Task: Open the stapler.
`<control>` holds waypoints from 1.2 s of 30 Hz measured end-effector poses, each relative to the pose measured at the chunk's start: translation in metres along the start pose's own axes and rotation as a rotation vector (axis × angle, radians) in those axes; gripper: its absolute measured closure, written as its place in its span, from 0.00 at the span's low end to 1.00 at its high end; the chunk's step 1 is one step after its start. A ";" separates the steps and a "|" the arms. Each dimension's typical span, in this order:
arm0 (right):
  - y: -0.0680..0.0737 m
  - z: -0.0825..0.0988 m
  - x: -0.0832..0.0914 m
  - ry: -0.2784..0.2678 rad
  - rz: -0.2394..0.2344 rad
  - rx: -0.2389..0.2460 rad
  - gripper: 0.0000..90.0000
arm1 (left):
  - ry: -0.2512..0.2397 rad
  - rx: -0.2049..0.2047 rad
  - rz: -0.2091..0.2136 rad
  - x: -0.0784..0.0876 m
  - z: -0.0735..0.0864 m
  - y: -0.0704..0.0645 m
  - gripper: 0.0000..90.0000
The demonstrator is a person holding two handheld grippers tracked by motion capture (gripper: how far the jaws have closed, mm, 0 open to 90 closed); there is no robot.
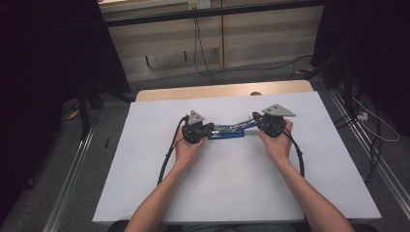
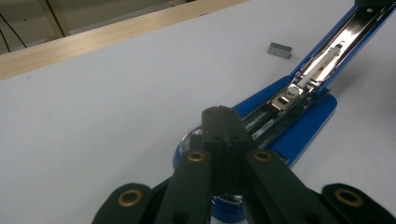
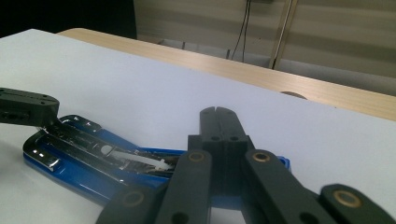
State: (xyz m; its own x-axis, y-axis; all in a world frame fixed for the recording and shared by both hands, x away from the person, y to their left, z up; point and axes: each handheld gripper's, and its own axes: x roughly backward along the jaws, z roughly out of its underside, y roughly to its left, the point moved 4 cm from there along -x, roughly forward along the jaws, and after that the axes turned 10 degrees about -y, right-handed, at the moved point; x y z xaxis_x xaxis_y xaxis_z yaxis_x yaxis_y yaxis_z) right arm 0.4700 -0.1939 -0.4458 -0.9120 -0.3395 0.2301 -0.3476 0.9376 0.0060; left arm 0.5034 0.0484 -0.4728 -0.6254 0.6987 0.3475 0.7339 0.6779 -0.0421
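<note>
A blue stapler (image 1: 227,135) lies swung open on the white table top (image 1: 232,183), its shiny metal magazine (image 2: 308,74) bared. My left gripper (image 1: 211,129) is shut, and its joined tips (image 2: 222,113) sit over the rounded blue end of the stapler (image 2: 303,126). My right gripper (image 1: 255,118) is shut too, its tips (image 3: 218,112) hovering just above the other end of the stapler (image 3: 84,172), with nothing seen between the jaws. In the right gripper view the left gripper's black jaw (image 3: 25,107) rests on the stapler's far end. A small grey strip of staples (image 2: 279,49) lies loose beside the stapler.
A wooden strip (image 1: 217,91) borders the table's far edge. Beyond it are a pale wall panel and hanging cables (image 1: 199,43). Dark stands and floor rails (image 1: 367,145) flank both sides. A black cable (image 1: 167,159) trails from the left gripper across the table.
</note>
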 end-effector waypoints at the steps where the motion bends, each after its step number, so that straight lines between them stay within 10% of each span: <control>1: 0.000 0.000 0.000 0.000 0.000 0.000 1.00 | 0.000 -0.001 0.000 0.000 0.000 0.000 1.00; 36: -0.002 0.022 -0.002 0.075 -0.051 0.033 1.00 | -0.005 0.008 0.004 0.001 -0.002 0.001 1.00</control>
State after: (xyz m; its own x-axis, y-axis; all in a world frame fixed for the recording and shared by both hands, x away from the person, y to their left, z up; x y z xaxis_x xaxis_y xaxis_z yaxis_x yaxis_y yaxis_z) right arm 0.4679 -0.1972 -0.4675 -0.8747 -0.3787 0.3023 -0.4008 0.9161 -0.0120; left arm 0.5037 0.0491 -0.4709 -0.6242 0.7023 0.3422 0.7340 0.6772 -0.0509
